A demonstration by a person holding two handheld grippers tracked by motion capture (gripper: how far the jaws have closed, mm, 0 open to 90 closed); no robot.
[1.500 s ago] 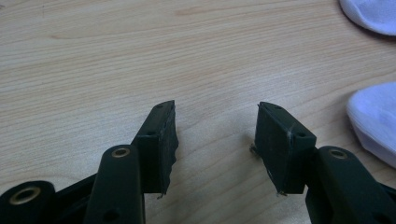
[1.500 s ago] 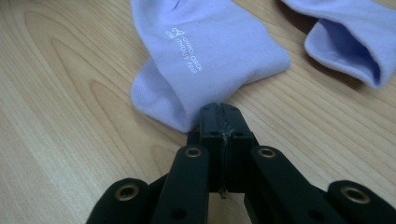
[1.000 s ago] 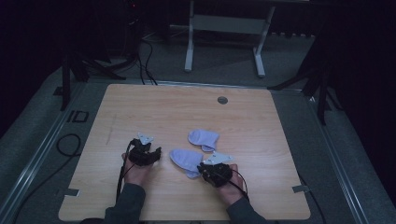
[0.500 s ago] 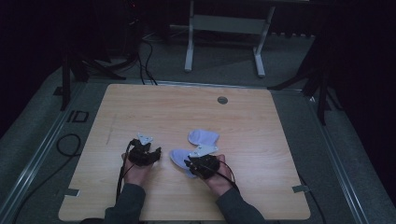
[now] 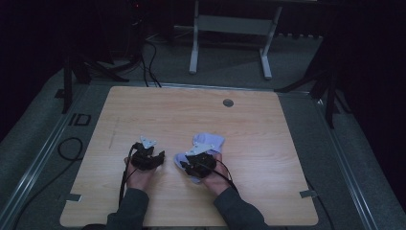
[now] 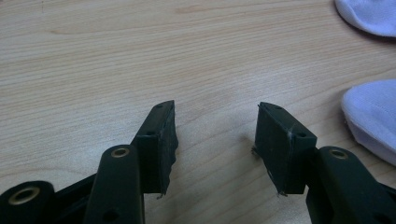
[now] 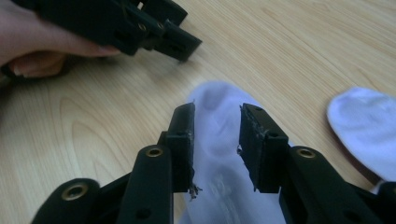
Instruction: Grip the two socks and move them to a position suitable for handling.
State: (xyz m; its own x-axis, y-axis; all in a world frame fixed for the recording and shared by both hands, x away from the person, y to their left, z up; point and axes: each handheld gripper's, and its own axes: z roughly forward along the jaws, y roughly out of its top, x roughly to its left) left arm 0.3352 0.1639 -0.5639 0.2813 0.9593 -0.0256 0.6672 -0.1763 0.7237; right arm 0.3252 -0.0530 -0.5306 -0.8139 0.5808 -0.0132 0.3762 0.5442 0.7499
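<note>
My right gripper (image 7: 217,140) has just been opening, spread astride the near sock (image 7: 219,154) toward the desk's (image 5: 191,105) near edge; left gripper (image 6: 215,140) gapes over bare wood; far half open.

My left gripper (image 5: 154,156) rests open near the table's front edge; my right gripper's (image 5: 190,165) jaws have just been opening.

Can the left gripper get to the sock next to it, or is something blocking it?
Probably yes. The left gripper has open jaws with nothing in them, and only bare table lies between it and the near sock. The right gripper is already over that sock, though, so they could bump.
</note>
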